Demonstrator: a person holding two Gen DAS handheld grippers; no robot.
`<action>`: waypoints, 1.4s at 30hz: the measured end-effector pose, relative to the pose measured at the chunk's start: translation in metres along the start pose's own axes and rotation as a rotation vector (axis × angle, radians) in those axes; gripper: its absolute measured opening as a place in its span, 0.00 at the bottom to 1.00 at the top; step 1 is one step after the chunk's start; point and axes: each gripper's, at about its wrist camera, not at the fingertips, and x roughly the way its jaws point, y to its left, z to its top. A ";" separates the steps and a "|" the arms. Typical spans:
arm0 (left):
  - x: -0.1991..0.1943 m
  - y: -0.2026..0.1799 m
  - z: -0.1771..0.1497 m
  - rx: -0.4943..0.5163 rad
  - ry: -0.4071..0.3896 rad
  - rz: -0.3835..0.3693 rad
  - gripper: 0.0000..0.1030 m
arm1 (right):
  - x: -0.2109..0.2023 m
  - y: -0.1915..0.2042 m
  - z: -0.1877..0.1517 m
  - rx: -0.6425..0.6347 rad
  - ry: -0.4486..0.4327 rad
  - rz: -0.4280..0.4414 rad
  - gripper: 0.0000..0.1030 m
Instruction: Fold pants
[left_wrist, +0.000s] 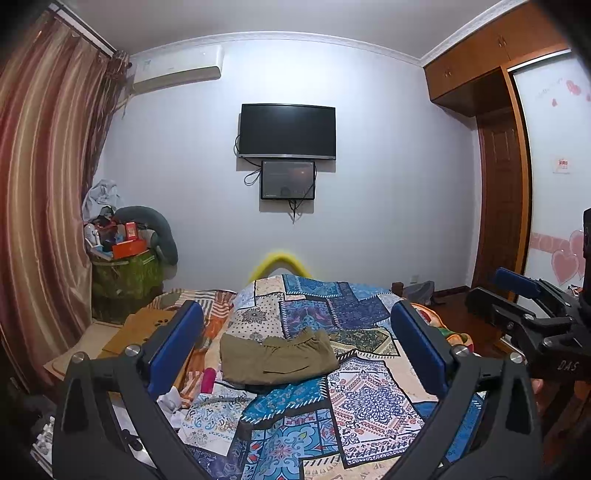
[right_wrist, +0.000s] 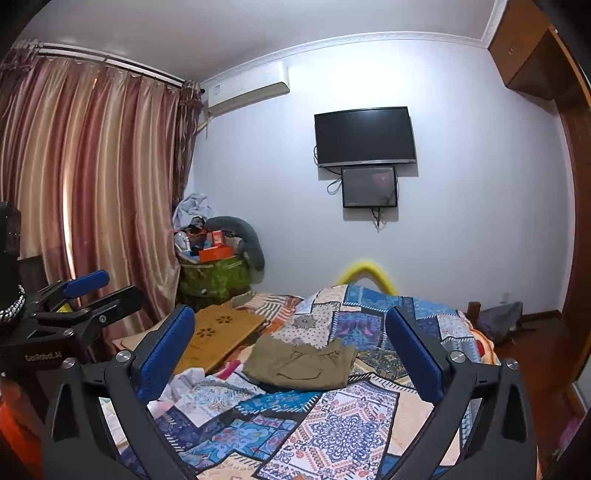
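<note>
Left gripper (left_wrist: 295, 343) and right gripper (right_wrist: 291, 350): blue-padded jaws spread wide, nothing between them, both held clear of the cloth. Left view alone catches the right gripper at its right edge; right view alone shows the tan perforated wooden board (right_wrist: 218, 334). Olive-khaki pants (left_wrist: 277, 356) lie folded into a compact rectangle, waistband rumpled, mid-bed on the blue patchwork-print bedspread (left_wrist: 365, 402). Beyond, black wall-mounted television (left_wrist: 288, 131).
</note>
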 end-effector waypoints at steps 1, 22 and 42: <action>0.000 0.000 0.000 0.000 0.001 0.000 1.00 | 0.000 0.000 0.000 0.002 0.002 -0.003 1.00; 0.004 -0.001 -0.007 -0.008 0.008 -0.002 1.00 | -0.011 0.002 -0.007 0.011 0.010 -0.002 1.00; 0.009 -0.007 -0.012 0.022 0.017 -0.004 1.00 | -0.014 -0.006 -0.004 0.033 0.018 -0.010 1.00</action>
